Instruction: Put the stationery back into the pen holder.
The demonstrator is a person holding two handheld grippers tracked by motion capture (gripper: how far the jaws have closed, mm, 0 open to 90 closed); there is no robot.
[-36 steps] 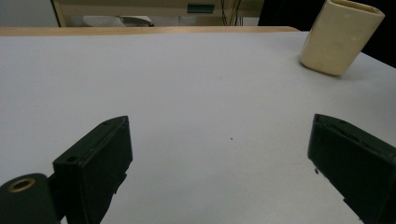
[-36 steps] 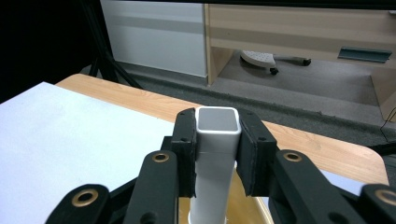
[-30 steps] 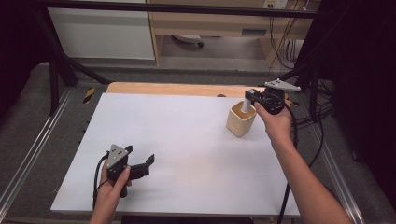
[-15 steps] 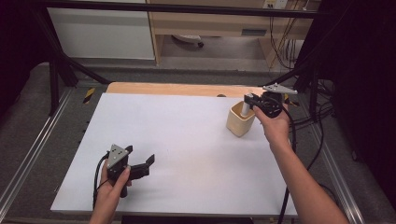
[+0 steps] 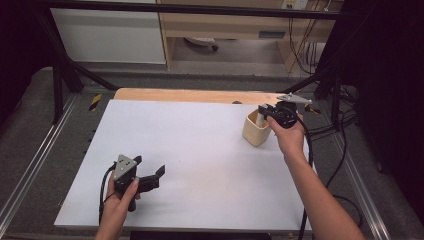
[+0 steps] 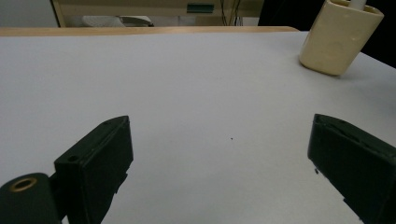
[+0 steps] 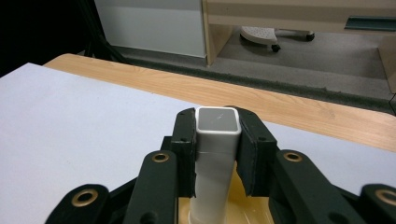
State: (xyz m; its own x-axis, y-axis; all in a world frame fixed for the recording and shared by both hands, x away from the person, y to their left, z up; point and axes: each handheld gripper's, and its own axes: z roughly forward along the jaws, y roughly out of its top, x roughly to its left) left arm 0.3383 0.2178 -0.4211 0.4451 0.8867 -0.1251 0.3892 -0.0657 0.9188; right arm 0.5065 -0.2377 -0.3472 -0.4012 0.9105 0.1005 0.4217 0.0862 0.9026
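A cream cup (image 5: 256, 130) stands at the right of the white table (image 5: 200, 150), with a white square tube (image 5: 260, 120) upright in it. My right gripper (image 5: 263, 111) hangs over the cup, shut on the tube's upper end. In the right gripper view both black pads press the sides of the tube (image 7: 217, 149), whose lower end reaches down into the cup (image 7: 243, 200). My left gripper (image 5: 150, 175) rests low at the table's front left, open and holding nothing. Its view looks between two wide-set fingers (image 6: 98, 158) toward the cup (image 6: 338, 39) at the far right.
A bare wooden strip (image 5: 190, 95) runs along the table's far edge. Black frame bars (image 5: 60, 75) stand at the left and back, and cables (image 5: 325, 130) hang off the right side. Beyond the table are cabinets and a chair base (image 5: 200, 42).
My right gripper has sunk a little with the tube, which now sits lower in the cup. My left gripper has kept still.
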